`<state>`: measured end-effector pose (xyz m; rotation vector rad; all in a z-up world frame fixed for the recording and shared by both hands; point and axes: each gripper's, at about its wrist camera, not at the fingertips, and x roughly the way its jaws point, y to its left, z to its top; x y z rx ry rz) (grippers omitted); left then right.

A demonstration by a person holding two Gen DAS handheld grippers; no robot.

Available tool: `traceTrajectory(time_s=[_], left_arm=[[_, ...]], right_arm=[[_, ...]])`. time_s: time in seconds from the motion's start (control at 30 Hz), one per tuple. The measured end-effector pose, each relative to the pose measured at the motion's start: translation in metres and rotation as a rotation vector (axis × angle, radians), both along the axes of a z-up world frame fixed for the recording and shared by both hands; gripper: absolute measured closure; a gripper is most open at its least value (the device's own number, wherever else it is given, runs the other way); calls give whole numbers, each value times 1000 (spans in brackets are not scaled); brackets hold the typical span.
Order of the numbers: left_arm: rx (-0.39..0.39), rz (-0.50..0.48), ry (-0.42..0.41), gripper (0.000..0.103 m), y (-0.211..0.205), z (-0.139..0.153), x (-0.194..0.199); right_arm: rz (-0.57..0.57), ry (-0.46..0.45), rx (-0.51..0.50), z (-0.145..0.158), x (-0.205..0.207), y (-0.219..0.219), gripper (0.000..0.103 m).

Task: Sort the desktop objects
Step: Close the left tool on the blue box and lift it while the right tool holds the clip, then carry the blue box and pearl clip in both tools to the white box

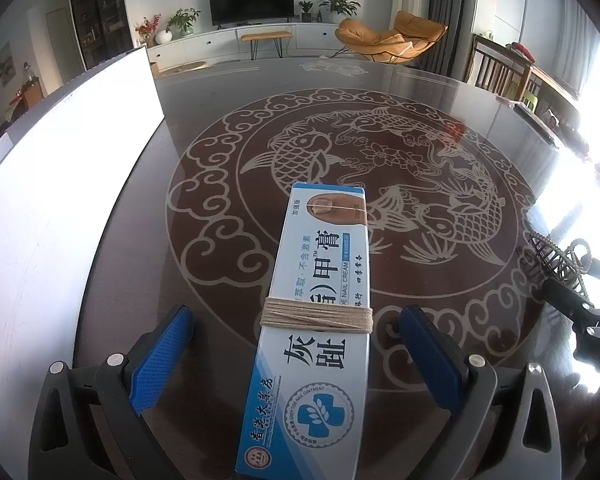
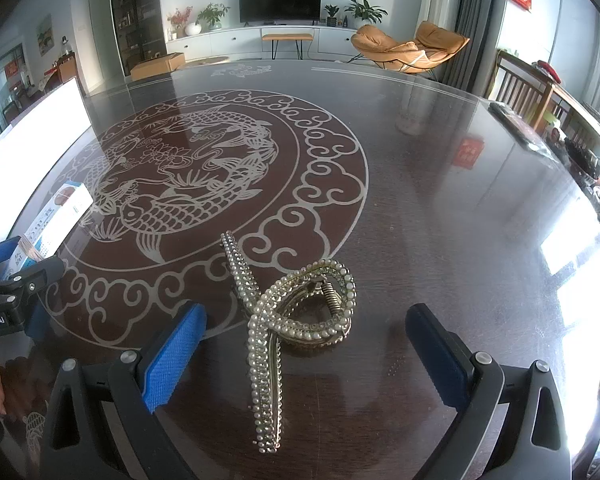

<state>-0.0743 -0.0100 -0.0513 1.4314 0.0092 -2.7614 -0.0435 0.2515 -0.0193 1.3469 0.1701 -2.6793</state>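
A long white and blue nail cream box, bound with a band of tan twine, lies lengthwise between the fingers of my left gripper. That gripper is open, with a gap on each side between the blue pads and the box. In the right wrist view, a pearl-studded hair claw clip rests on the dark table. My right gripper stands open around the clip without touching it. The box also shows at the left edge of this view.
A large white panel stands along the table's left side. The glass-topped table has a fish pattern at its centre. Dark items lie at the far right edge. The hair clip sits right of the box.
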Motion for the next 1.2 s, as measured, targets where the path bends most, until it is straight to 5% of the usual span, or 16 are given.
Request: traceTrajectory(time_s=[0.43, 0.67, 0.73, 0.77, 0.8, 0.97, 1.2], left_arm=[[1, -108, -49, 0, -2, 6, 2], [-4, -225, -92, 0, -3, 9, -7], [-5, -236, -46, 18, -2, 11, -5], [-5, -245, -15, 53, -1, 15, -3], [-7, -249, -6, 59, 0, 17, -2], [37, -230, 37, 60, -1, 30, 19], [170, -174, 152, 60, -22, 89, 59]], right_arm=[[39, -7, -124, 1, 2, 11, 3], [133, -41, -21, -4, 2, 5, 2], [143, -30, -32, -3, 2, 8, 5], [144, -15, -38, -1, 3, 9, 21], [149, 1, -48, 3, 4, 10, 52], [152, 6, -85, 23, 14, 12, 59], [241, 42, -68, 73, 41, -17, 59]])
